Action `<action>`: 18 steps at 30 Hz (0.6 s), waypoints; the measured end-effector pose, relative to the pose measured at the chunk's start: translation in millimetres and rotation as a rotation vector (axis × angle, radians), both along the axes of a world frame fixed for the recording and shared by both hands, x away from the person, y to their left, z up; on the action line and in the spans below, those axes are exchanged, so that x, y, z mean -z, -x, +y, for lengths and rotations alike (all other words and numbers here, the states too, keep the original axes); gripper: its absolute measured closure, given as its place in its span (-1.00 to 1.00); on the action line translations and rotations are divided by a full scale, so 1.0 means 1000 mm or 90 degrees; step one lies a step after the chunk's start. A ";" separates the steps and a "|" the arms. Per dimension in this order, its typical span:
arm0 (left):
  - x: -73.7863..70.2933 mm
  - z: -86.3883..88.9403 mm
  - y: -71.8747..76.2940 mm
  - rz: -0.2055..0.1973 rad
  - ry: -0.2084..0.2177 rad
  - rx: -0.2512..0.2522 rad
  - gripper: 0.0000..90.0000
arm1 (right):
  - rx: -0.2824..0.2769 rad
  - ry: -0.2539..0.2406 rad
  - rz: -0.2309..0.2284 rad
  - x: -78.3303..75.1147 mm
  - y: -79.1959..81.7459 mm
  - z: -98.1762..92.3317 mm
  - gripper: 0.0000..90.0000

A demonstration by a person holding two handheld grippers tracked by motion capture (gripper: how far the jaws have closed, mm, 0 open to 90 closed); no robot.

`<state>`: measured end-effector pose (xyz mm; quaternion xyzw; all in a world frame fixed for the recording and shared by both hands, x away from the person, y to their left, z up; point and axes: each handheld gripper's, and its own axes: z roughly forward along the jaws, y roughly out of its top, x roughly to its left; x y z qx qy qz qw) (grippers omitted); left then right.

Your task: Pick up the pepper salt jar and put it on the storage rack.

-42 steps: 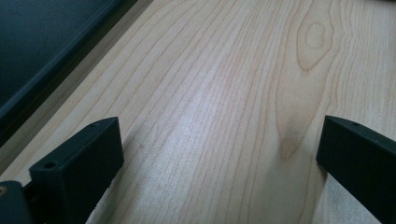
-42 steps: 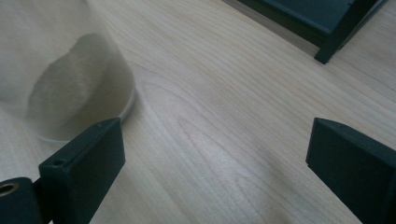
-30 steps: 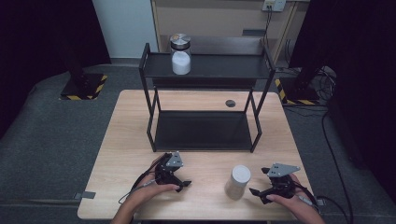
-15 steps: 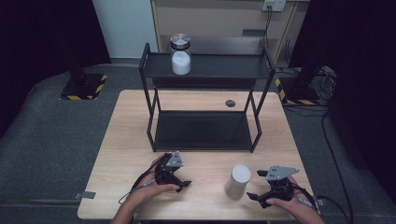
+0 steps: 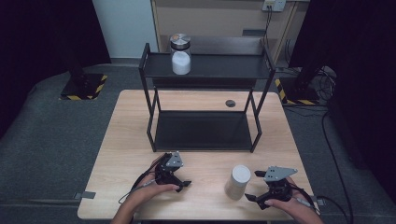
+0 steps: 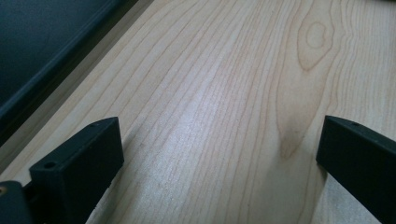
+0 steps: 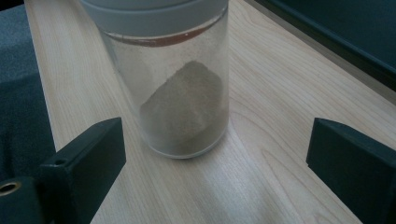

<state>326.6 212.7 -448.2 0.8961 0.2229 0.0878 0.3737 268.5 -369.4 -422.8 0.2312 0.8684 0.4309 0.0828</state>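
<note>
**Open right gripper lined up on a jar at the table's near edge**

Dark-curtained room, grey floor, pale wooden table (image 5: 126,154) bearing a black two-tier metal shelf rack (image 5: 205,116) at its middle.

Task object: clear cylindrical jar with a pale grey lid (image 5: 237,181), holding a slumped heap of greyish-white powder, upright on bare wood near the front edge, to the right of centre and well forward of the rack. Seen close in the right gripper view (image 7: 180,93), standing ahead of the two black jaws and roughly centred on the gap between them.

Right gripper (image 5: 256,185): jaws spread wide, nothing between the pads, just beside the jar on its right and level with the lower body. Likely placed so for a side-on grasp of the glass wall below the lid, where the cylinder is straight; jar not yet touched.

Left gripper (image 5: 183,179): jaws likewise apart and empty, resting low on the tabletop left of the jar, pointed along bare wood grain beside the rack's lower tray. Probably parked there to keep clear of the working hand.

Farther off: second jar with a silver metal lid and white contents (image 5: 180,54) on the rack's top tier, suggesting the shelf as a likely destination; small dark round disc (image 5: 230,103) on the table behind the rack.
</note>
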 end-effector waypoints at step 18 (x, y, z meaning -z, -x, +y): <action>0.000 0.000 0.000 0.000 0.000 0.000 -1.00 | -0.001 -0.030 -0.010 0.004 0.001 0.011 -0.88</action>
